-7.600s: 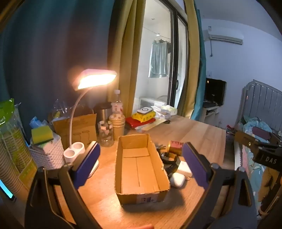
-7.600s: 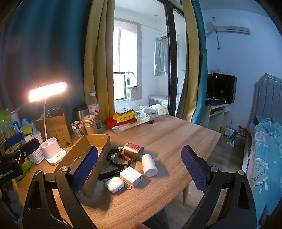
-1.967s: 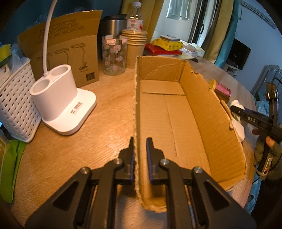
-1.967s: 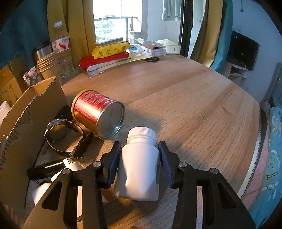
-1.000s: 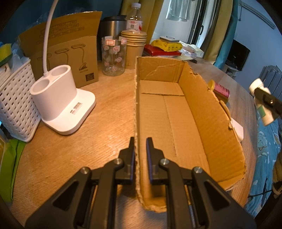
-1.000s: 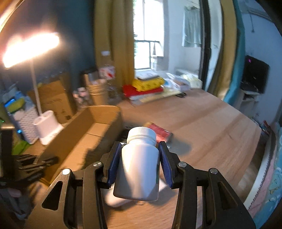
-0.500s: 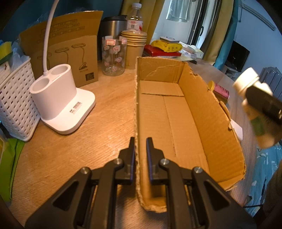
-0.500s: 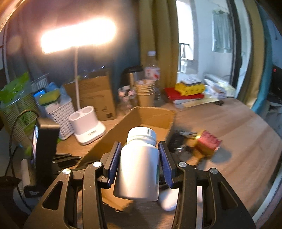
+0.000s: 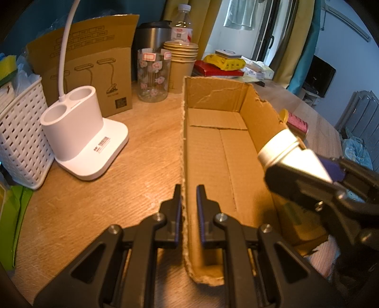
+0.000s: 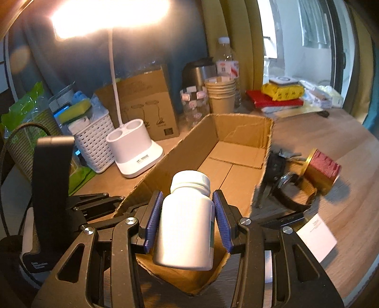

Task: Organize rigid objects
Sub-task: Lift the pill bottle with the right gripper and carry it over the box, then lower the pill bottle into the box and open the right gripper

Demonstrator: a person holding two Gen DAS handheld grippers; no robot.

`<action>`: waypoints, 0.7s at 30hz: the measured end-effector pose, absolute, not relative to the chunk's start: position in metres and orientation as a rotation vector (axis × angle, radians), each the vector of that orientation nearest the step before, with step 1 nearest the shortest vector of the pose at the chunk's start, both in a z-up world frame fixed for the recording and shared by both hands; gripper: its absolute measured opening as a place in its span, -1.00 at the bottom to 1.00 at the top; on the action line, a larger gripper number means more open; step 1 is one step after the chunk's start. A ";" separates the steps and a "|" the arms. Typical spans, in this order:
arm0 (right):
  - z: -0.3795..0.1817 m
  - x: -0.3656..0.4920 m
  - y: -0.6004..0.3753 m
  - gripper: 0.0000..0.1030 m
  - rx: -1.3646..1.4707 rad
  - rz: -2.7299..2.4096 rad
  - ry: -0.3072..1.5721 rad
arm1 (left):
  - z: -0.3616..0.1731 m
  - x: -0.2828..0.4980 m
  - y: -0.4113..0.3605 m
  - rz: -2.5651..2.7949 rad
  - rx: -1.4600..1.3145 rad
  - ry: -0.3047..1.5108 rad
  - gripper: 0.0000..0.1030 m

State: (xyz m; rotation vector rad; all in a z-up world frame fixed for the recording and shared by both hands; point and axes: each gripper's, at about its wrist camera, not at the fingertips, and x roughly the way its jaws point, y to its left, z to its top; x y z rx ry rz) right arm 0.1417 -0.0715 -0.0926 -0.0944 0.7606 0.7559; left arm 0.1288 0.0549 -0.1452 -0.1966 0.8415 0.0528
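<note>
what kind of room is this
Most likely a bedroom or studio flat: a wooden table crowded with household odds, a lit desk lamp, curtains at a balcony door, and bedding nearby.

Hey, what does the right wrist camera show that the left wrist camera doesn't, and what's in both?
Only the right wrist view shows the lit lamp head, the watch and the white card on the table. Only the left wrist view shows the left claw pinching the box's side wall. Both show the cardboard box, the white bottle clamped in the right claw, and the red tin.
</note>
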 end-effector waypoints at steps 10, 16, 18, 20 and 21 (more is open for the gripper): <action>-0.099 0.143 -0.072 0.03 -0.076 0.778 0.791 | -0.145 0.129 0.055 0.052 -0.198 0.842 -0.78; -0.094 0.142 -0.077 0.31 -0.046 0.788 0.777 | -0.145 0.129 0.055 0.053 -0.196 0.840 -0.78; -0.091 0.141 -0.080 0.31 -0.040 0.785 0.766 | -0.146 0.129 0.054 0.052 -0.197 0.841 -0.78; -0.087 0.139 -0.082 0.31 -0.038 0.778 0.753 | -0.146 0.129 0.055 0.053 -0.196 0.841 -0.78; -0.085 0.138 -0.084 0.31 -0.040 0.773 0.746 | -0.146 0.129 0.055 0.052 -0.196 0.841 -0.78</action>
